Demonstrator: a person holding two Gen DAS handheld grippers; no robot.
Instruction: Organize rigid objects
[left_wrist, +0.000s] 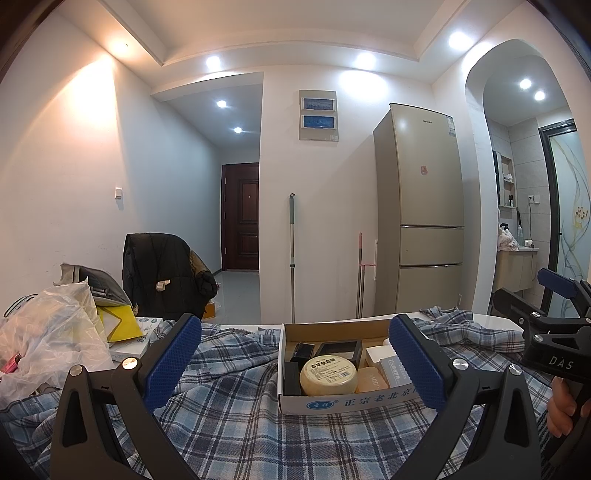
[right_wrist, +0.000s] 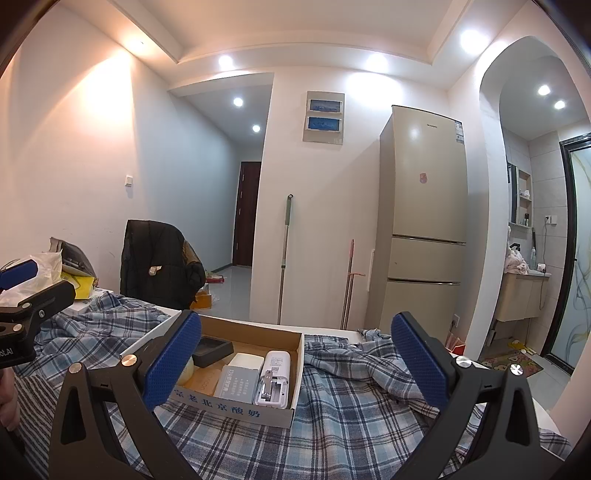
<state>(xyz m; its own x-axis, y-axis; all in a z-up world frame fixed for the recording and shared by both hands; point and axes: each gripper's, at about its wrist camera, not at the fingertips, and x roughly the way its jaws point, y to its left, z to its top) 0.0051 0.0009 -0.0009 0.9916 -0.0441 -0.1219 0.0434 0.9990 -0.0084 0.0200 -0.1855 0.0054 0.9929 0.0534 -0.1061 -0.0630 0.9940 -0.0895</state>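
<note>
Evidently packed | cardboard box (left_wrist: 317, 400) sitting on plaid-covered table (left_wrist: 236, 413), small items nested inside for tidiness | left gripper (left_wrist: 295, 363), right gripper (right_wrist: 295, 363) hovering nearby, jaws gaping wide, gripping nothing.

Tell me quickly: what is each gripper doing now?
Left gripper: open, holding nothing.
Right gripper: open, holding nothing.

- A lived-in home, likely a small apartment.
- A tall beige fridge (left_wrist: 421, 210) stands right of centre.
- A dark entrance door (left_wrist: 241, 216) closes the hallway at centre left.
- At far right, an arch opens onto a bathroom vanity (right_wrist: 522, 295).
- A mop (left_wrist: 292, 254) leans on the centre wall.
</note>
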